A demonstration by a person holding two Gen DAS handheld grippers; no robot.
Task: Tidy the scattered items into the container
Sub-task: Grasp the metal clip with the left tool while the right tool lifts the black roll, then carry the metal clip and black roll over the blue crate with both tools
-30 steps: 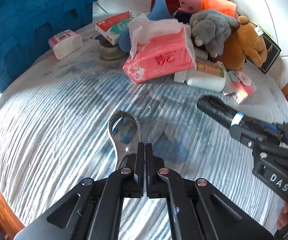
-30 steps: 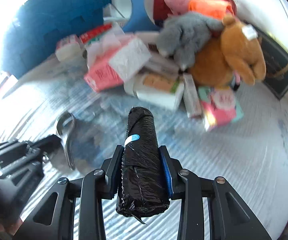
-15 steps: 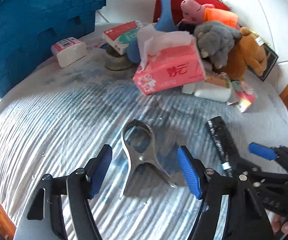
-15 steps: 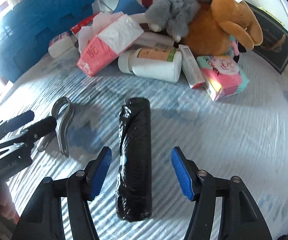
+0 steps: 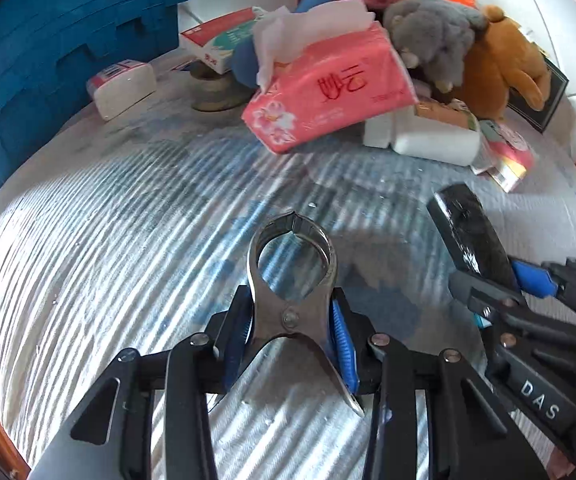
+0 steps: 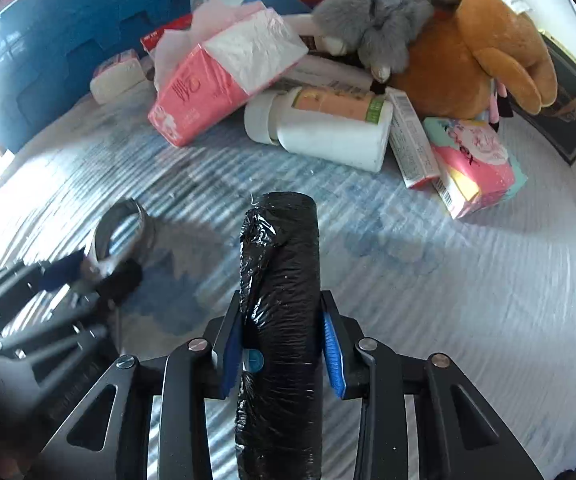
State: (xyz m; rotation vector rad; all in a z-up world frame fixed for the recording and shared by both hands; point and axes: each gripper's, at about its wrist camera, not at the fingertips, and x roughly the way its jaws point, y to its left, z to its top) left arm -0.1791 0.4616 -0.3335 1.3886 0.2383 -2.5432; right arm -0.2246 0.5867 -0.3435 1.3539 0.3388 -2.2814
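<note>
left claw (image 5: pixel 292 340) closing, pads pressed on metal clamp (image 5: pixel 292 280) near its pivot, clamp loop toward 12 o'clock over striped surface (image 5: pixel 88 280). right claw (image 6: pixel 280 352) closing on black bag roll (image 6: pixel 280 300), roll pointing to 12 o'clock. blue container (image 5: pixel 48 60) at 10 o'clock, beyond pink tissue pack (image 5: pixel 328 92).

My left gripper (image 5: pixel 292 336) pointed steeply down, its blue-padded jaws closing on a steel spring clamp (image 5: pixel 293 280). My right gripper (image 6: pixel 282 344), alongside, was closing around a black plastic-wrapped roll (image 6: pixel 280 320).
</note>
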